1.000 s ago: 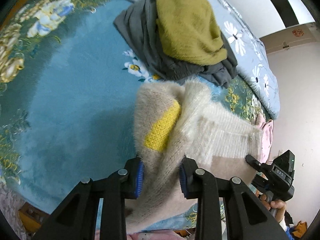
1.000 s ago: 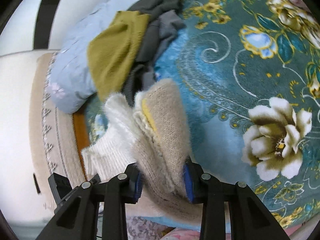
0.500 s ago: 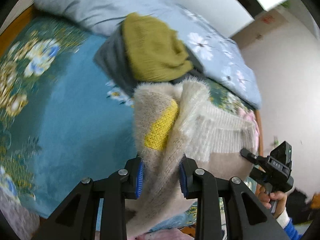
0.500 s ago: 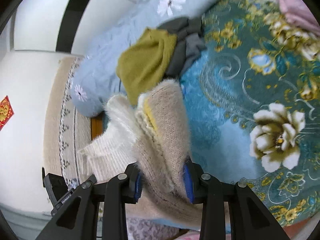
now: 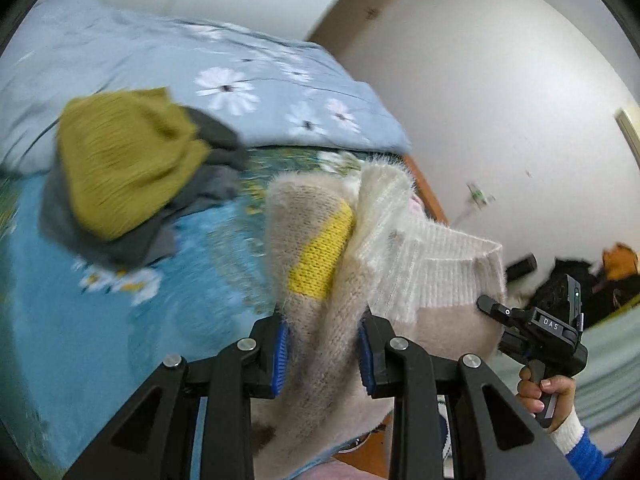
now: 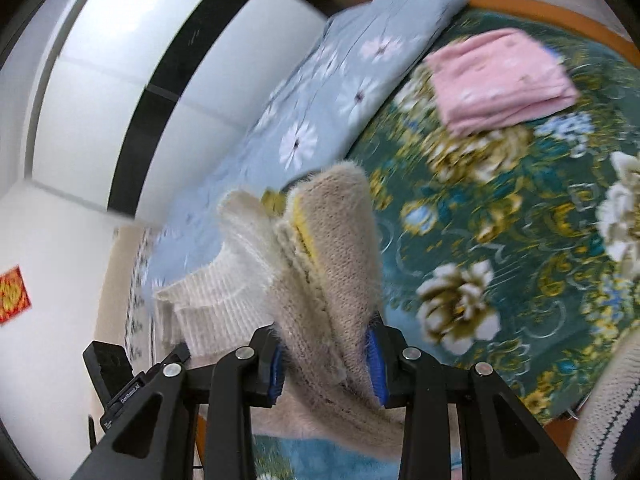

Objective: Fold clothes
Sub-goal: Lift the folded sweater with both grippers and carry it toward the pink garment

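A fuzzy beige sweater (image 5: 316, 240) with a yellow patch and white ribbed hem is folded and held up off the bed between both grippers. My left gripper (image 5: 323, 354) is shut on one edge of it. My right gripper (image 6: 326, 362) is shut on the other edge of the sweater (image 6: 332, 248). The right gripper's body also shows in the left wrist view (image 5: 536, 332), beside the white hem. A pile of olive and grey clothes (image 5: 124, 164) lies on the floral bedspread (image 5: 60, 320). A folded pink garment (image 6: 500, 80) lies on the bedspread (image 6: 520, 240).
A light blue flowered duvet (image 5: 240, 80) runs along the wall side of the bed, also in the right wrist view (image 6: 320, 120). The wooden bed edge (image 6: 560, 12) shows past the pink garment. A white knit with dark trim (image 6: 600, 420) sits at lower right.
Both grippers have lifted the folded sweater and swung right; the olive pile has slid left in the left view, and the pink garment has come into the right view.
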A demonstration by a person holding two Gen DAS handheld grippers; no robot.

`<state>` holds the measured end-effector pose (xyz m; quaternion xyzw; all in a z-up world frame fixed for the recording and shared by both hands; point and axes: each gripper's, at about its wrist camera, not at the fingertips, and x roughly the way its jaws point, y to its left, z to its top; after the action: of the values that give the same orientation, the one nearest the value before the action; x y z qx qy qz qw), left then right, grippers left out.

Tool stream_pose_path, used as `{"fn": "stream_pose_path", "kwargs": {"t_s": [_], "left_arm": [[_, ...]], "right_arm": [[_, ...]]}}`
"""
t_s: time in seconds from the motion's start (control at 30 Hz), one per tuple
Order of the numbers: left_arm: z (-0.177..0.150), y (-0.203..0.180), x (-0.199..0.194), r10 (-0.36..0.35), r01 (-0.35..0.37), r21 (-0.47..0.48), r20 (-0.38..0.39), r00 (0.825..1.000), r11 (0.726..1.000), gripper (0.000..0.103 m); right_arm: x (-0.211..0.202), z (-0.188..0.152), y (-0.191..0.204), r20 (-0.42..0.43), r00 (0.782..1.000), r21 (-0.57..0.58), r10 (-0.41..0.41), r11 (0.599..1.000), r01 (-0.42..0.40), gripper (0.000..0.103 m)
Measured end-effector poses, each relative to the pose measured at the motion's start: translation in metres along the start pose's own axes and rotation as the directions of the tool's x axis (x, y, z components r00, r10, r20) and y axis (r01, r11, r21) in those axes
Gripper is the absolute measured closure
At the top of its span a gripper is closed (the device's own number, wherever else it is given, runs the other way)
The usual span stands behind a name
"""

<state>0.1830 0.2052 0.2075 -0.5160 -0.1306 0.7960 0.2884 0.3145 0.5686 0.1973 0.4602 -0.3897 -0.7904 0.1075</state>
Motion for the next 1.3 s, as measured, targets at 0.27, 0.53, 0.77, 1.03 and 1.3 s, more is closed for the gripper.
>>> {"fn": "stream_pose_path", "kwargs": {"t_s": [0.27,0.53,0.77,1.03,1.3], "left_arm": [[0.025,-0.074,0.065,-0.029,0.037,0.133,-0.063,0.998,0.99,0.073],[0.071,-0.137,0.171,0.032,-0.015,0.128,-0.128,0.991,0.992,0.074],[0.116,-0.189,0.261,0.093,-0.067,0.133,-0.2,0.975,0.989,0.074],[0.17,-0.222,0.35,0.115,-0.085,0.128,-0.248,0.962,0.988,0.074],[0.225,-0.234,0.429,0.085,-0.061,0.095,-0.274,0.958,0.994,0.074]], "right_arm": [[-0.041,0.036,-0.064,0.088,0.996,0.109,-0.009,0.994,-0.001,0.067],[-0.03,0.126,-0.157,0.035,0.999,0.175,0.01,0.984,-0.016,0.067],[-0.02,0.218,-0.219,-0.008,0.999,0.177,0.04,0.984,-0.038,0.067],[0.0,0.314,-0.274,-0.017,0.997,0.179,0.069,0.982,-0.065,0.067],[0.014,0.402,-0.3,0.003,0.998,0.15,0.056,0.987,-0.055,0.067]]}}
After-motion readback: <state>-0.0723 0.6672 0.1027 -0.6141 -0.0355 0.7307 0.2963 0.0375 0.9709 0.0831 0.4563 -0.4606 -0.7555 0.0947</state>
